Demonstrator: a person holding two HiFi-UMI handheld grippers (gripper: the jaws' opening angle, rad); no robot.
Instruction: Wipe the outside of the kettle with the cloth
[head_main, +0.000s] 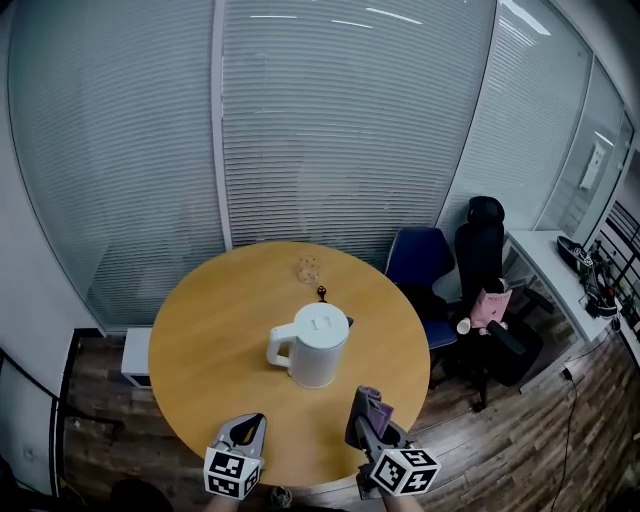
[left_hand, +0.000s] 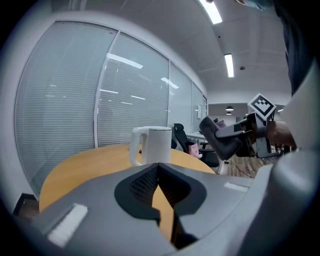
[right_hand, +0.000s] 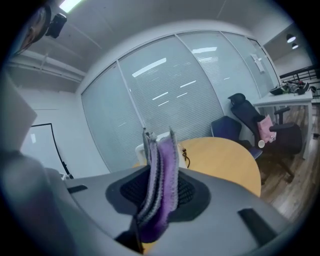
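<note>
Round wooden surface (head_main: 210, 330), orange-brown top, on a dark plank floor (head_main: 100, 400). White kettle (head_main: 312, 345) upright near the middle, lid on, handle toward the left of the head view. Small dark object (head_main: 322, 293) just behind the kettle. Pale brownish item (head_main: 308, 268) farther back; both too small to identify.

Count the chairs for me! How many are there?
2. A blue chair sits at the right side of the round table, and a black chair stands just right of the blue one. More could be hidden outside the view.
</note>
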